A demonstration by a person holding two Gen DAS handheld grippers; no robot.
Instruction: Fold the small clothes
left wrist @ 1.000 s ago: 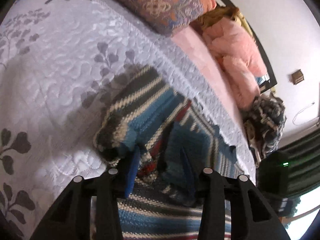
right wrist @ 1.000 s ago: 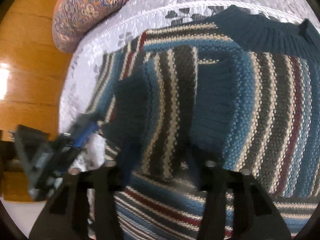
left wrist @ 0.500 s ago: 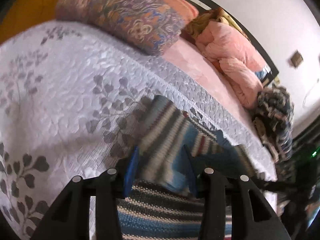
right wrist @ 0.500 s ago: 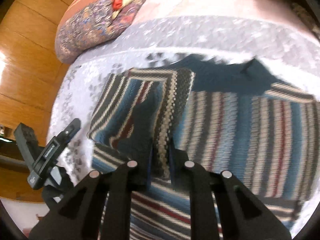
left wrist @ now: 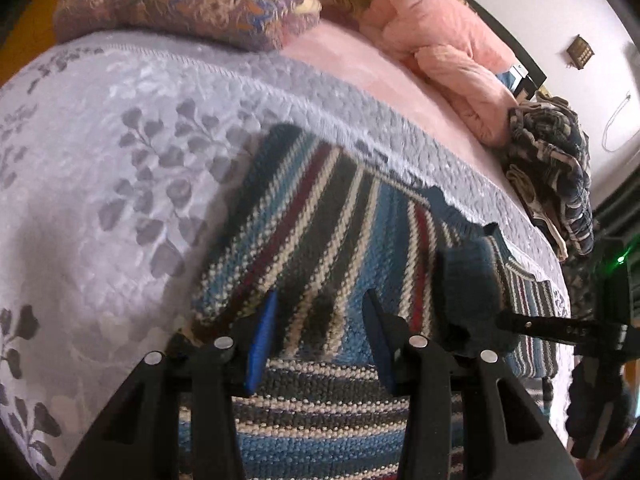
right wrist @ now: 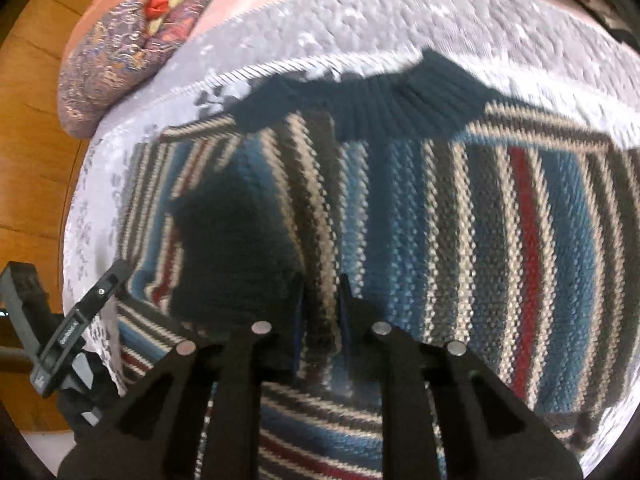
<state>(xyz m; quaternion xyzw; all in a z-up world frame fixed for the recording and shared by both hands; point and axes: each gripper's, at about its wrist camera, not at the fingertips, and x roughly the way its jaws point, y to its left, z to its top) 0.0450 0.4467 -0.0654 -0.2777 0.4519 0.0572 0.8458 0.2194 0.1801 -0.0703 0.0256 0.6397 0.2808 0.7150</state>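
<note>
- Chg. vs 0.5 s ago, L view: sweater [left wrist: 320, 232] filled more of the frame. Its striped sleeve lay flatter across the body. R gripper [left wrist: 520, 324] had come into view at the right edge.
- Chg., R view: camera sat closer to the knit. Collar [right wrist: 400, 108] was nearer the top centre than before. Jaw gap was unchanged, narrow as before.
- L gripper [left wrist: 320, 294]: jaws spread wide, nothing between the blue pads [left wrist: 260, 336]. It hung just over the sweater's near part, same spread as 0.5 s ago.
- R gripper: jaws nearly closed, striped knit pinched between them. Dark cuff [left wrist: 472, 292] bunched just beside its tip.
- Sweater, 1 pc.: knit, stripes in blue, dark grey, cream and red. Collar and cuff were plain dark teal rib.
- Lay: flat on the bedspread [left wrist: 100, 160], collar toward the far edge, near the fringe. One sleeve was folded in over the body, its stripes running at an angle to the body's stripes. Near hem was partly hidden by the grippers.
- Bedspread: lilac-grey, quilted, w/ grey leaf print. It covered the bed's near part.
- Misc. beyond it: patterned pillow [left wrist: 180, 0], pink blanket [left wrist: 440, 40], heap of dark clothes [left wrist: 552, 168], all well apart from the sweater.
</note>
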